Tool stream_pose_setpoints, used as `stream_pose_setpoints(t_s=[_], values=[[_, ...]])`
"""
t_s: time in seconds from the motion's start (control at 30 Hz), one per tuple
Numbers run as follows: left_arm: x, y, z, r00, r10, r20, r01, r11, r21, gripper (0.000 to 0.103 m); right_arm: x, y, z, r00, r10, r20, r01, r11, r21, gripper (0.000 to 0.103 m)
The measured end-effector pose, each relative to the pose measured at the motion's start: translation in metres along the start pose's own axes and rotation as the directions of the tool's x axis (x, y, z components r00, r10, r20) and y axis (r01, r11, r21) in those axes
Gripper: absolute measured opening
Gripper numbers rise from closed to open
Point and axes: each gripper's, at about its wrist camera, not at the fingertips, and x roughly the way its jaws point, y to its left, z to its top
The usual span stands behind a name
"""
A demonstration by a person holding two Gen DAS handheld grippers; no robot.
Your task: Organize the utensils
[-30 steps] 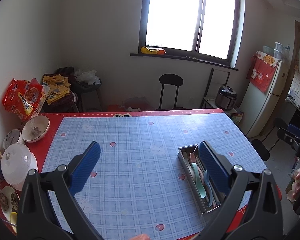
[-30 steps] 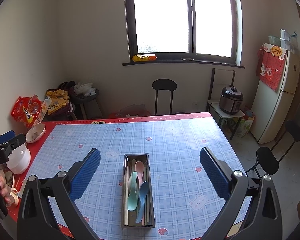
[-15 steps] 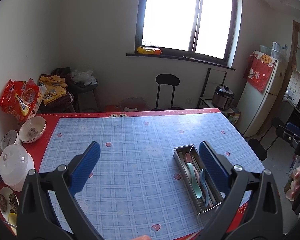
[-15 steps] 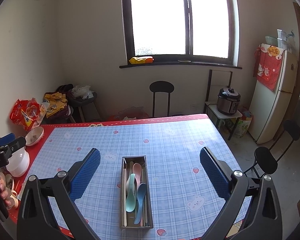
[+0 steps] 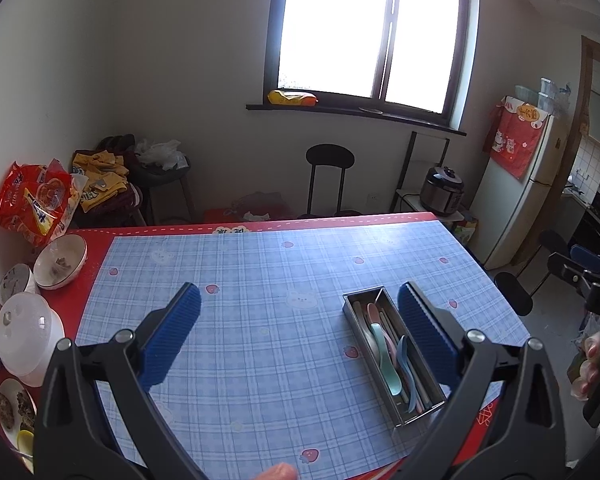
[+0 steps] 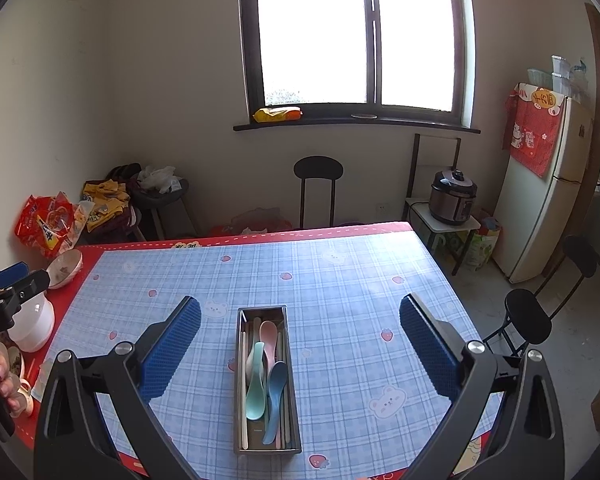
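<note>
A long metal utensil tray (image 6: 239, 380) lies on the blue checked tablecloth (image 6: 340, 280) near the table's front edge. Inside it are a pink spoon (image 6: 269, 336), a mint spoon (image 6: 256, 394), a blue spoon (image 6: 275, 392) and pale chopsticks (image 6: 244, 384). In the left wrist view the same tray (image 5: 362, 344) sits at the right, partly behind the right finger. My left gripper (image 5: 299, 307) is open and empty, held high above the table. My right gripper (image 6: 300, 320) is also open and empty, above the tray.
Bowls (image 5: 60, 256), a white lidded container (image 5: 26, 330) and plates of food (image 5: 12, 412) crowd the table's left red border. A snack bag (image 5: 36, 200) leans on the wall. Black chairs (image 6: 318, 188) stand beyond and to the right of the table, with a fridge (image 6: 552, 184) and a rice cooker (image 6: 452, 196).
Both grippers have risen and drawn back a little, so the table and tray look lower and smaller in view. Both stay open; the tray and spoons have not moved.
</note>
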Motion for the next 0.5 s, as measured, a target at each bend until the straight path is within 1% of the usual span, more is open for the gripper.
stream_pose_setpoints(t_s=[0.27,0.5], values=[[0.0015,0.0015,-0.0017,1.000,0.025,-0.007,-0.025,1.000,0.012,0.098,0.0043,0.0054,-0.0020,1.000,-0.001,-0.019,0.000,1.000,-0.024,0.097],[0.0032,-0.0032,-0.0036,0.999,0.029,-0.015,-0.028,0.999,0.036,0.098,0.0083,0.0106,-0.0044,0.999,0.009,-0.037,-0.011,0.999,-0.042,0.097]])
